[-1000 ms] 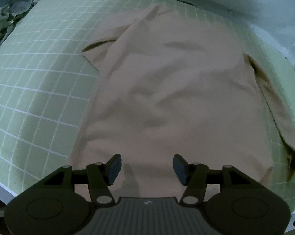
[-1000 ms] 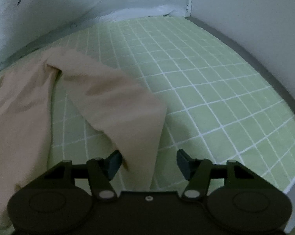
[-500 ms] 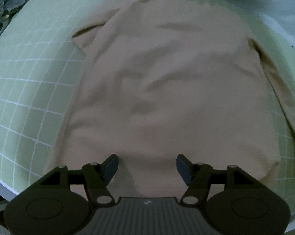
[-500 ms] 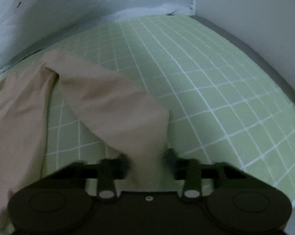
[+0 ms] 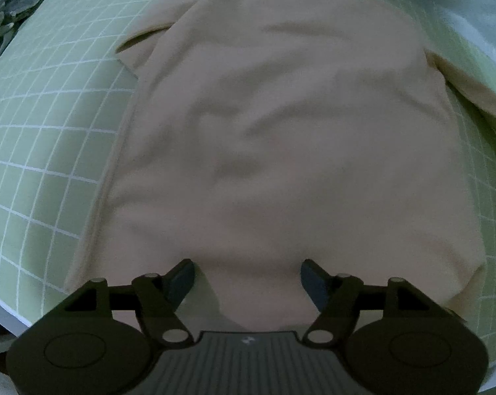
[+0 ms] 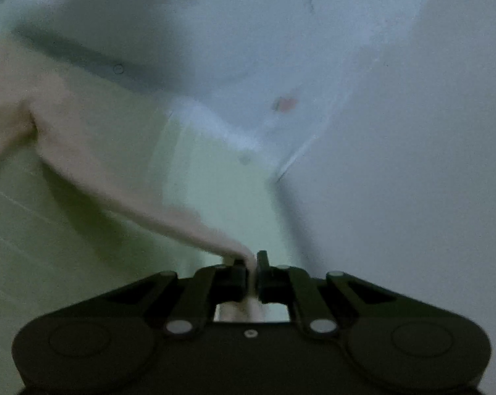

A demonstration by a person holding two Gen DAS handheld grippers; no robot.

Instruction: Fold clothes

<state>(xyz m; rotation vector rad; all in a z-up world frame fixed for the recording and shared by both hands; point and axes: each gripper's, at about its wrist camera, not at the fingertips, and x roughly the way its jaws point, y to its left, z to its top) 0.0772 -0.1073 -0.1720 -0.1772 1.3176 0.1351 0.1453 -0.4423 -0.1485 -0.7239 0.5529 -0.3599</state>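
Note:
A tan long-sleeved shirt (image 5: 281,131) lies spread flat on a green checked sheet (image 5: 50,131), hem towards me. Just above the hem hovers my left gripper (image 5: 247,278), open, with nothing between its fingers. The shirt's left sleeve (image 5: 139,38) is folded in at the far left. In the right wrist view, the shirt's other sleeve (image 6: 123,184) is lifted off the sheet and stretches from the far left down to my right gripper (image 6: 254,268), which is shut on the cuff. That view is blurred by motion.
A pale wall and a light sheet with small red prints (image 6: 284,103) rise behind the bed. Crumpled grey cloth (image 5: 4,19) lies at the far left corner. The bed's near edge (image 5: 4,312) runs under the left gripper.
My right gripper has shut on the sleeve cuff and lifted it, swinging up towards the wall. The left gripper has come lower and closer over the hem, still open.

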